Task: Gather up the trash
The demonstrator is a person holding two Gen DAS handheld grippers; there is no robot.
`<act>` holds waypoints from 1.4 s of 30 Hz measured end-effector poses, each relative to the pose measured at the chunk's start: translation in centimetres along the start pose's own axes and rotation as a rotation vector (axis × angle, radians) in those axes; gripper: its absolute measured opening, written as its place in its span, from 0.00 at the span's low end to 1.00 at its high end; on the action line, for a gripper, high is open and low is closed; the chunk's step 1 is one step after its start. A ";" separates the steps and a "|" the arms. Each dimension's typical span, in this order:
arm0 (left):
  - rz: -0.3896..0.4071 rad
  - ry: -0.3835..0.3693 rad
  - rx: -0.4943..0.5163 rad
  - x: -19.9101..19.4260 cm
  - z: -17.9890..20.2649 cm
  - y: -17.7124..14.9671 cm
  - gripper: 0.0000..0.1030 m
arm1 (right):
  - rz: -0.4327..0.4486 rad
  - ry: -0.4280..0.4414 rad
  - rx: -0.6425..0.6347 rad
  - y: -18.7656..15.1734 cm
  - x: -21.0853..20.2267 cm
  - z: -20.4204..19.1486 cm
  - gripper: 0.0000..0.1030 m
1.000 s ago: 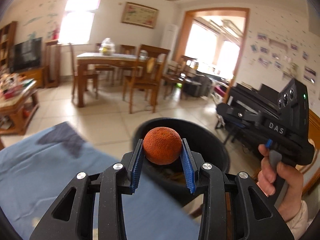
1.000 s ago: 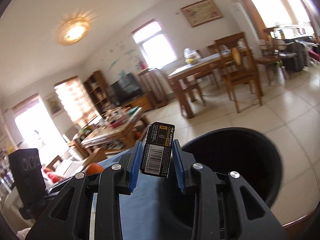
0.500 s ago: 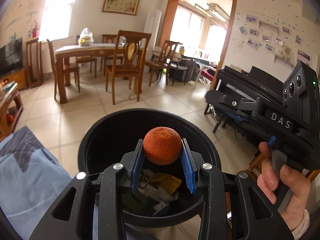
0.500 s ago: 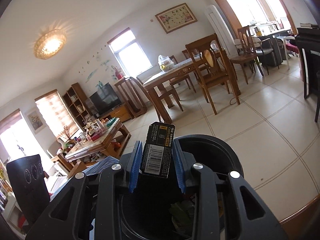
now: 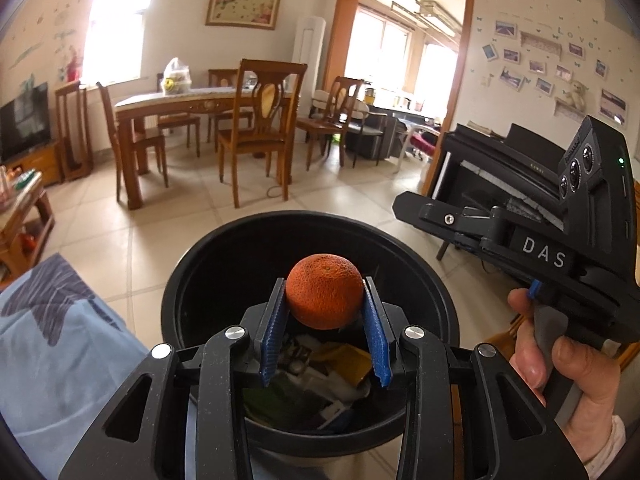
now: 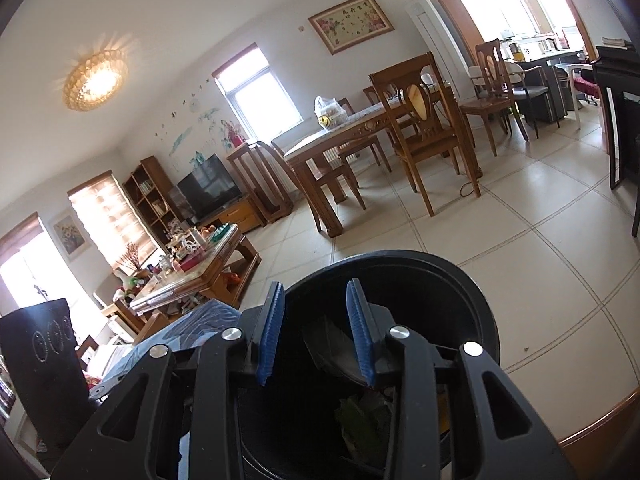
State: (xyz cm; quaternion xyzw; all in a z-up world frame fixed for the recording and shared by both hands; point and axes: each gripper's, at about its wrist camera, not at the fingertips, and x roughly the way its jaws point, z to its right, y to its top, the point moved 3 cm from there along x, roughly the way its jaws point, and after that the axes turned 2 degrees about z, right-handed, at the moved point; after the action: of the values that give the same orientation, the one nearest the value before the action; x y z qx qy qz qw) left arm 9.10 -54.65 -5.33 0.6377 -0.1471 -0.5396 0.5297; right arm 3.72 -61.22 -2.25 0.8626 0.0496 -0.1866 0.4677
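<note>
Jaws, right gripper [image 6: 316, 330]: opening and empty, its black packet gone since a moment ago, presumably dropped.
Jaws, left gripper [image 5: 324, 330]: opening around the orange [image 5: 324, 291].
Bin [image 5: 420, 264]: directly beneath, 6 o'clock.

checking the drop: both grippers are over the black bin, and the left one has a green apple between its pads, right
Not quite. The left gripper has an orange tangerine between its pads, not a green apple, as the left wrist view shows. Both grippers are over the black bin; the left's jaws are opening.
</note>
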 end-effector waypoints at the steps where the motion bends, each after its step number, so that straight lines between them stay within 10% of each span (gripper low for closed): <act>1: 0.002 0.002 0.002 -0.1 0.0 0.0 0.46 | 0.000 0.001 0.002 0.0 0.0 0.0 0.56; 3: 0.021 0.020 0.007 -0.5 0.3 0.2 0.75 | 0.011 0.002 0.008 0.0 -0.2 -0.1 0.67; 8: 0.049 0.033 0.032 -1.3 0.4 0.6 0.94 | 0.021 0.000 0.014 0.1 -0.7 -0.2 0.76; 42: 0.097 0.084 0.061 -11.8 -2.5 0.0 0.95 | 0.069 0.028 -0.046 0.9 -3.6 -6.5 0.95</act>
State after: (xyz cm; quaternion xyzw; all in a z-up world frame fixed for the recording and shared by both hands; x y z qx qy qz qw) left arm 6.84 -44.40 0.61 0.6677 -0.1719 -0.4814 0.5413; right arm 2.41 -56.02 3.04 0.8553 0.0308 -0.1569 0.4929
